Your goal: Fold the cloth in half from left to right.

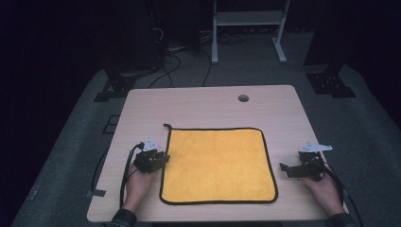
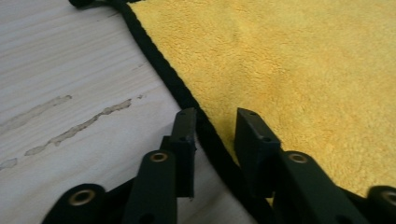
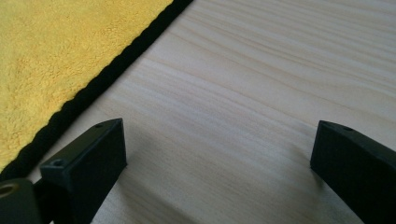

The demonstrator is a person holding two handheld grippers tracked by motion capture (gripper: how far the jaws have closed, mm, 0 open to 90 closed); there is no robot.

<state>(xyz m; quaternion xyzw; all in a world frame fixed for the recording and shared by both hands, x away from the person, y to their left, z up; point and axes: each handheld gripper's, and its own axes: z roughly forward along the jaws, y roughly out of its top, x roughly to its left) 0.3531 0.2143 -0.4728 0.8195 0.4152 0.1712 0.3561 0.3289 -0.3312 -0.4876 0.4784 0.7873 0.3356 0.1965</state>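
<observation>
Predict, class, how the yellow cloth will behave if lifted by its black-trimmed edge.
The yellow cloth lies flat and looks fluffy, so it will probably droop, not stay stiff. It seems thin, likely light. The left gripper straddles its edge; the pile should grip rather than slip.

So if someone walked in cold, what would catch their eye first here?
The bright yellow cloth with black trim, spread flat in the middle of the pale wooden table. Next, the left gripper at the cloth's left edge, its jaws astride the black hem with a gap visible on either side. The right gripper rests open over bare wood just off the cloth's right edge.
</observation>
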